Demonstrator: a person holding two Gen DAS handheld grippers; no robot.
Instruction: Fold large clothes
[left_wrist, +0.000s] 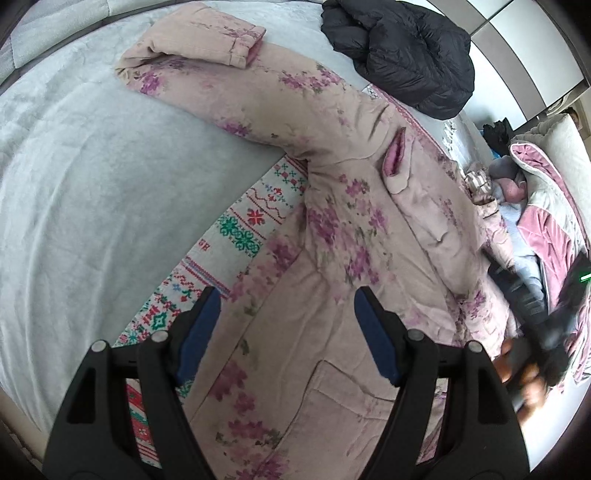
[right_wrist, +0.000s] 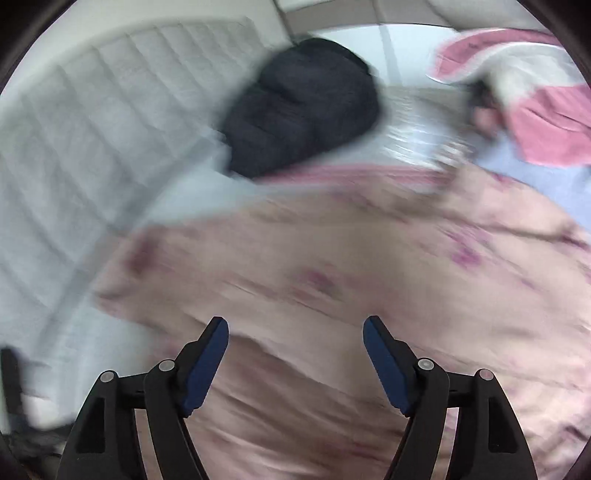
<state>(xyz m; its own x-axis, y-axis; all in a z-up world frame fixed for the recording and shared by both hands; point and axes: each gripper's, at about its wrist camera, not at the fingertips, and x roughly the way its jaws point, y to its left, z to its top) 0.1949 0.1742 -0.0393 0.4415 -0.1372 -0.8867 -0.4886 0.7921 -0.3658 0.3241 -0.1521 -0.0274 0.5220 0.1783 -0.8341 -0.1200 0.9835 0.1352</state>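
Left wrist view shows the grey bed (left_wrist: 74, 184) filling the left of the frame, and on it the pink floral padded coat (left_wrist: 332, 236), spread front-up over a cross-stitch patterned cloth (left_wrist: 243, 221). One sleeve (left_wrist: 229, 88) runs its long axis from the coat's shoulder at centre up to the upper left, its cuff folded back on itself. The left gripper (left_wrist: 286, 332) hovers over the lower body of the coat with its blue pads apart and nothing between them, so that sleeve lies ahead and to the left of it, and this gripper looks the nearer one for drawing it in. A black puffer jacket (left_wrist: 402, 51) sits at upper right, beyond the coat. Right wrist view is heavily blurred; the right gripper (right_wrist: 295, 347) also stands apart and empty above the coat's pink fabric, at lower centre.
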